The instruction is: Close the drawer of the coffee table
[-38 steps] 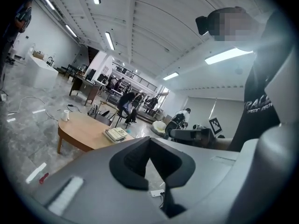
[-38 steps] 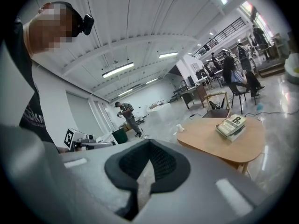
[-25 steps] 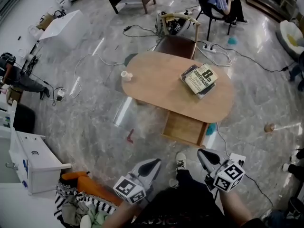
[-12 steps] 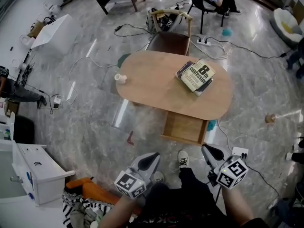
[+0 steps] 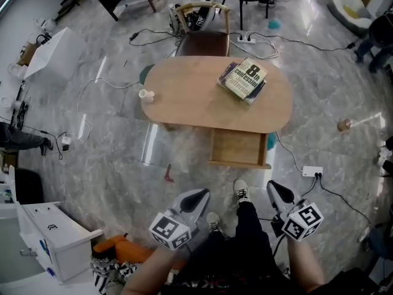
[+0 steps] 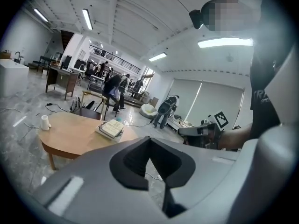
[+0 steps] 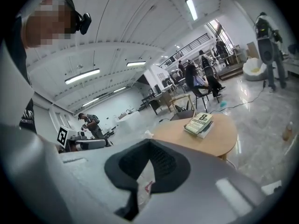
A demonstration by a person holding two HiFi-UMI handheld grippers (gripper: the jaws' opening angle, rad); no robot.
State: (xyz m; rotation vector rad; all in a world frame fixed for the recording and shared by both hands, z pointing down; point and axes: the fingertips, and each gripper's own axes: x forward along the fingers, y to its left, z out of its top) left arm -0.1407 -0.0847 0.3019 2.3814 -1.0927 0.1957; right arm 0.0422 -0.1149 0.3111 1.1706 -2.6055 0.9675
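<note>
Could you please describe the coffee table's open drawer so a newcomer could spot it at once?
Find the oval light-wood coffee table in the middle of the grey marble floor. On its long edge nearest the person, toward the end with the stack of books, a shallow wooden drawer juts out. It is the only rectangular tray sticking out from under the top.

Wooden drawer [image 5: 238,149] open under coffee table [image 5: 190,100]

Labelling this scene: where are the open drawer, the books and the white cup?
open drawer [image 5: 238,147]: head view, bare inner floor.
books [image 5: 244,78]: head view, top cover.
white cup [image 5: 146,94]: head view, its side.
</note>
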